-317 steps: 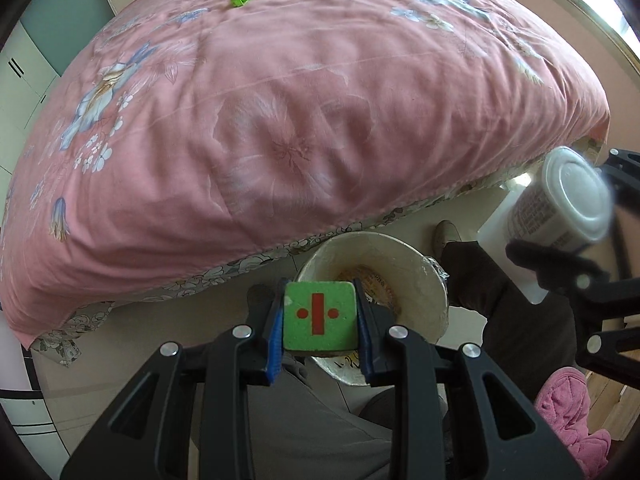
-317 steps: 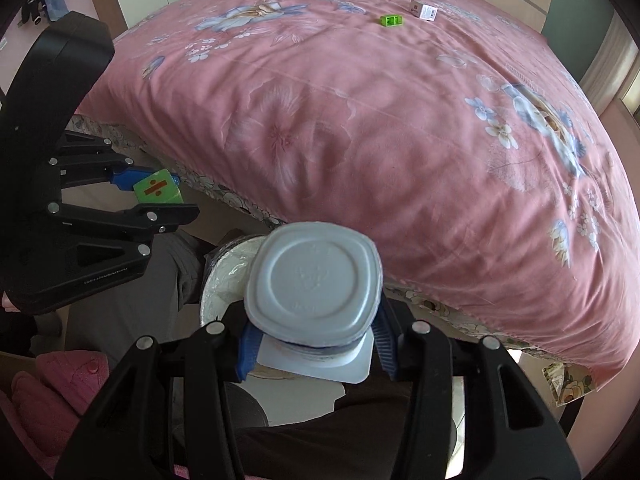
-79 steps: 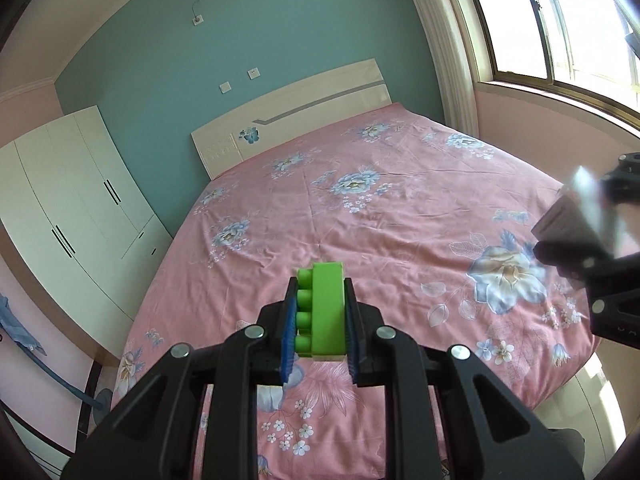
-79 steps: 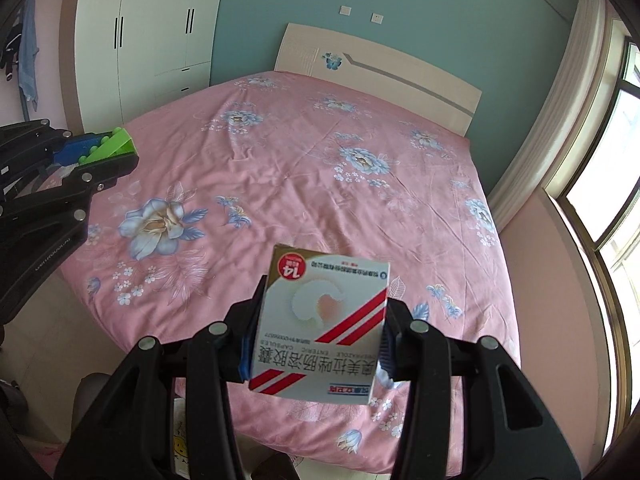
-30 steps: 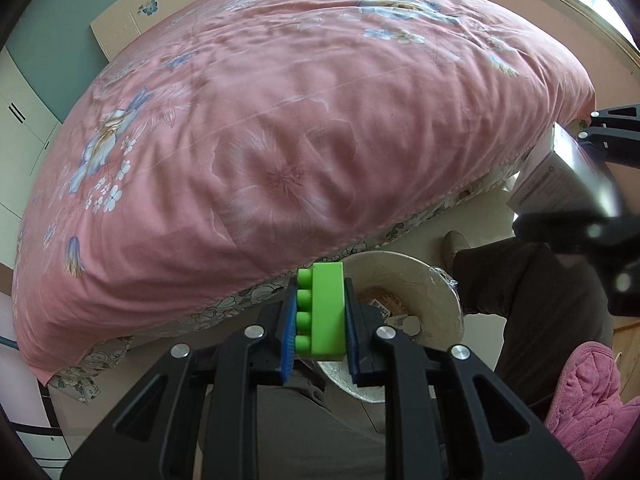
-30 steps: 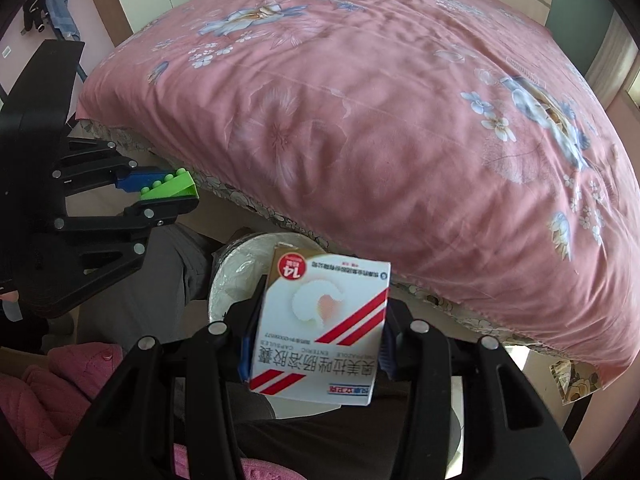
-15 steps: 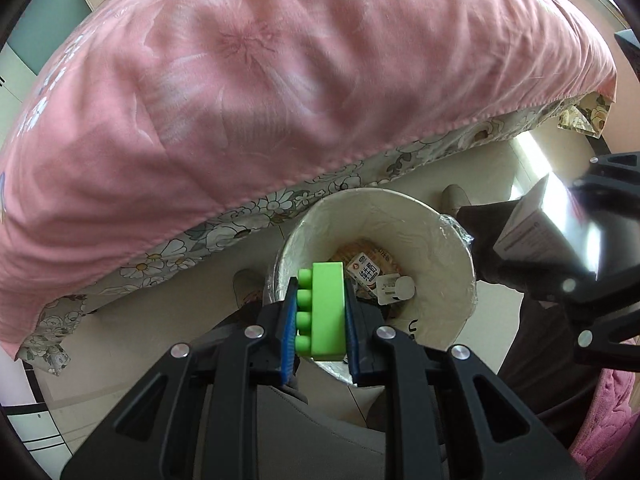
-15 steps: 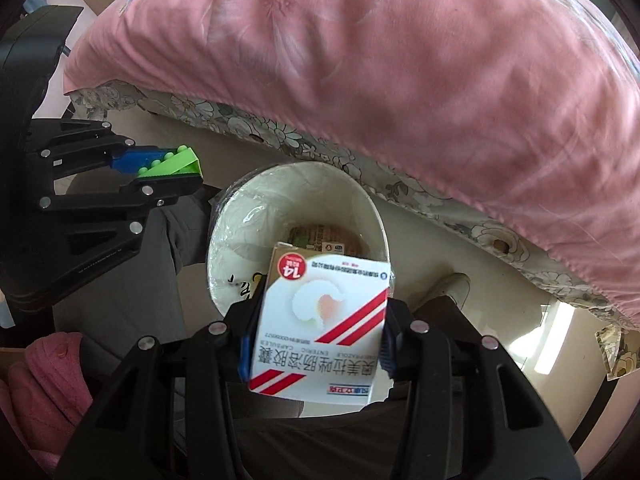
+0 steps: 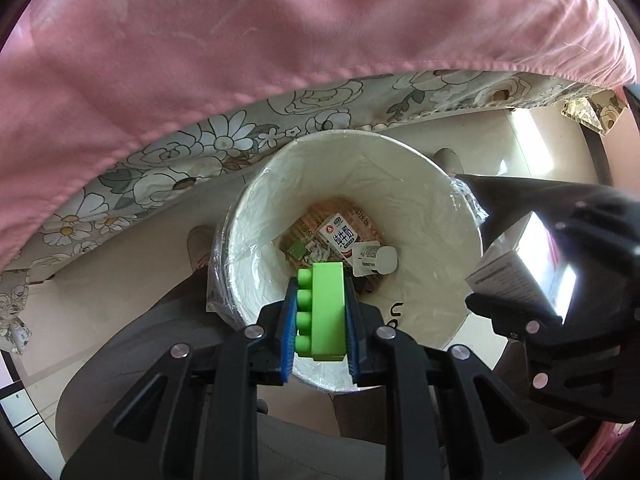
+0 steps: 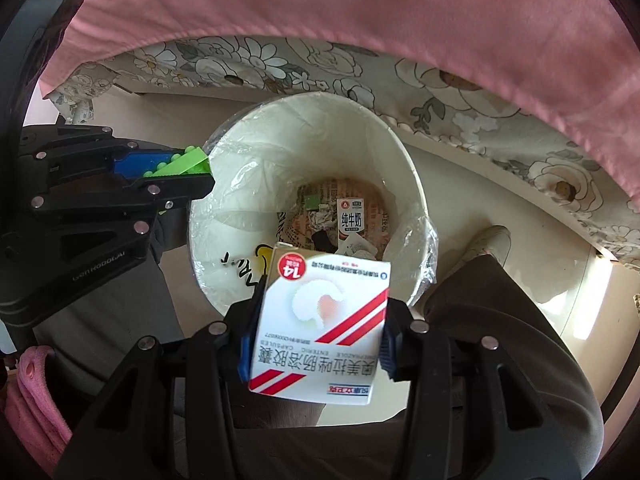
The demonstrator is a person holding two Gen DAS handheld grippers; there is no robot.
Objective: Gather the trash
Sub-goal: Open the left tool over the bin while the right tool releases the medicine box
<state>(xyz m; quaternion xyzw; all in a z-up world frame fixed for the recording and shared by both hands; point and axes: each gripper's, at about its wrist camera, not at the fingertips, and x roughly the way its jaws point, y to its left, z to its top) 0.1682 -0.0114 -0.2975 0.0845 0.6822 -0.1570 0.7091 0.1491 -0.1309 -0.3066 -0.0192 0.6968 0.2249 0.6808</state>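
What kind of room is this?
Probably a bedroom. A bed with a pink bedspread and a flowered sheet hanging under it fills the view, and a small lined trash bin stands on the floor beside it.

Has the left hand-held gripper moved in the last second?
Yes. The left hand-held gripper came down toward the trash bin, which now looms larger.

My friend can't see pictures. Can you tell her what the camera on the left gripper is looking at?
The left gripper pinches a bright green toy brick right above a white trash bin lined with a plastic bag. Inside lie a milk carton and other scraps. At right, the right gripper clamps a small white box; a pink bedspread fills the top.
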